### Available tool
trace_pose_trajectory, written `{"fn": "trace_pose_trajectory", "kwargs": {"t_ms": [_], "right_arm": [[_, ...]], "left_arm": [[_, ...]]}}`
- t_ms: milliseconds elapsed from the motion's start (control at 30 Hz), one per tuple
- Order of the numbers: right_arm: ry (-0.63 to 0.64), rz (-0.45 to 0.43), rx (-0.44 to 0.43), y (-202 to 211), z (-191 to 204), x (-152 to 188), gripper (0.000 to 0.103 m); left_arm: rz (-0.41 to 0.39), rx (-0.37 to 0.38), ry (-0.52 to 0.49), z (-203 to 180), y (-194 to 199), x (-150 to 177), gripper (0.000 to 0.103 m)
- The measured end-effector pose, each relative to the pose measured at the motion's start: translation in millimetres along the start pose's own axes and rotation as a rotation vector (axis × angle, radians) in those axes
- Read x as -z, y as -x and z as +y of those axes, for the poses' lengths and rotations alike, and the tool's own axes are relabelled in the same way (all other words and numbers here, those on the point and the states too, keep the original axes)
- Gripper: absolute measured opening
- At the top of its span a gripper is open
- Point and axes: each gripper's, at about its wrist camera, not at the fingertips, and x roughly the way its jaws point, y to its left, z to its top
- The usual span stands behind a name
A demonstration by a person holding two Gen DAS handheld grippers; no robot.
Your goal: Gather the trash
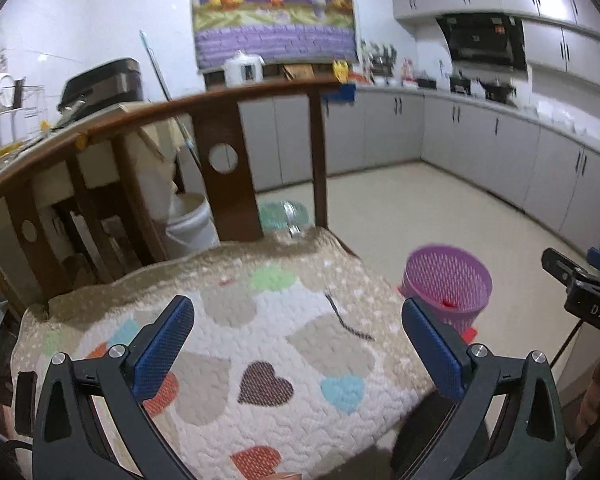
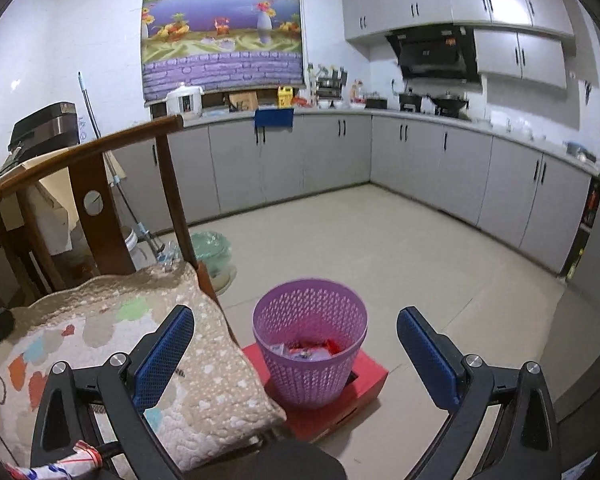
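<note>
Chair cushion (image 1: 240,344), hearts, 6 o'clock, dark strip (image 1: 346,320) seen only by left wrist | purple basket (image 2: 312,344), 6 o'clock on red box (image 2: 364,380), wrappers (image 2: 312,350) seen only by right wrist | left gripper (image 1: 298,344), right gripper (image 2: 296,354): jaws wide apart, empty

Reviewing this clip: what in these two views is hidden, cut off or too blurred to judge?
- Trash in the purple basket: right wrist view shows wrappers, type unreadable; left wrist view blurs it.
- Red box under the basket: mostly covered.
- Dark strip on the chair cushion: blurred, unidentifiable.
- Crumpled wrapper: cut off by the bottom edge.
</note>
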Motion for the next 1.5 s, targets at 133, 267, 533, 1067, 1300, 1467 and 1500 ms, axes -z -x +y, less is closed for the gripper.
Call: {"fn": "trace_pose_trajectory", "kwargs": {"t_ms": [133, 267, 533, 1067, 1300, 1467, 1500], "right_arm": [[0.012, 0.070, -0.008, -19.0, -3.0, 15.4, 0.103], [0.024, 0.148, -0.015, -36.1, -4.5, 36.4, 0.103], [0.006, 0.268, -0.035, -60.5, -4.9, 64.4, 0.103], [-0.045, 0.302, -0.014, -67.8, -20.3, 67.1, 0.103], [-0.035, 0.309, -0.011, -69.3, -18.9, 68.6, 0.103], [-0.032, 0.310, -0.010, -69.1, -19.6, 68.5, 0.103], [-0.032, 0.310, -0.009, -69.2, -20.0, 68.4, 0.103]], "left_arm": [[0.071, 0.031, -0.022, -21.3, -15.9, 6.4, 0.103], [0.152, 0.061, -0.053, -42.3, -34.2, 15.8, 0.103], [0.229, 0.058, -0.069, -54.9, -47.8, 23.7, 0.103], [0.274, 0.084, -0.096, -63.6, -51.1, 26.5, 0.103], [0.290, 0.096, -0.114, -68.4, -53.9, 29.9, 0.103], [0.305, 0.106, -0.115, -70.1, -55.6, 31.1, 0.103], [0.307, 0.108, -0.116, -70.6, -55.7, 31.3, 0.103]]}}
